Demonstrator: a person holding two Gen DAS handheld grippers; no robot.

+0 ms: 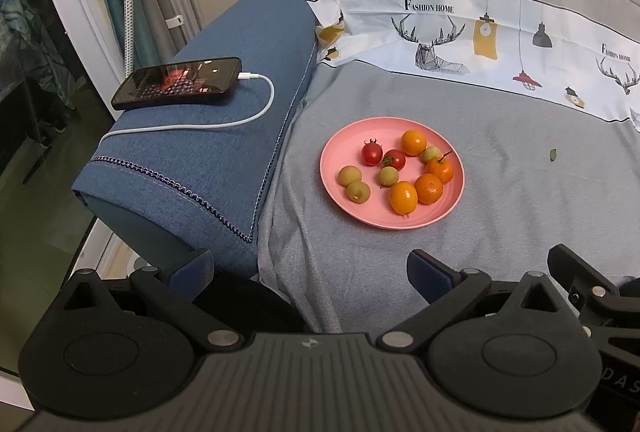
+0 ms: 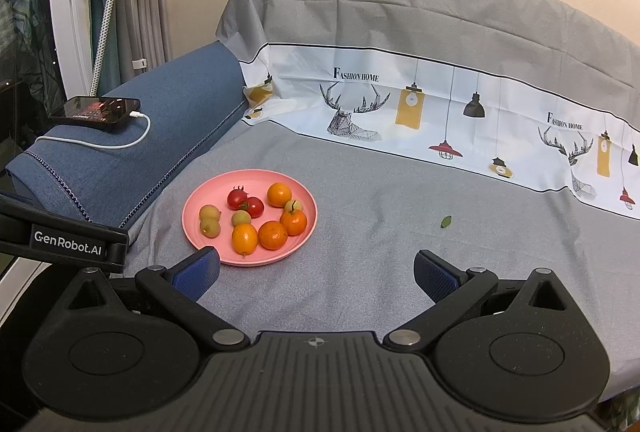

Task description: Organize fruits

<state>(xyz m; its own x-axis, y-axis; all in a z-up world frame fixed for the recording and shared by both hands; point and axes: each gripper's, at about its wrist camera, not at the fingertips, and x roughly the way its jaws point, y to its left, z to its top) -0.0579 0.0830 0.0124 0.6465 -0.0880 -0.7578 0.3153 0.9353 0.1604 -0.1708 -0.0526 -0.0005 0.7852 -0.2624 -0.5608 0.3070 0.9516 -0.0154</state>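
Centrally on grey cloth, round pink plastic plate (image 2: 306,228) of small mixed fruits (image 2: 272,234); left gripper (image 1: 310,272) and right gripper (image 2: 316,268), both spread wide, empty.

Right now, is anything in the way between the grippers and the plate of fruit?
Nothing visible. Only bare grey cloth lies between the open right gripper, the open left gripper and the pink plate. The phone sits off on the blue armrest.
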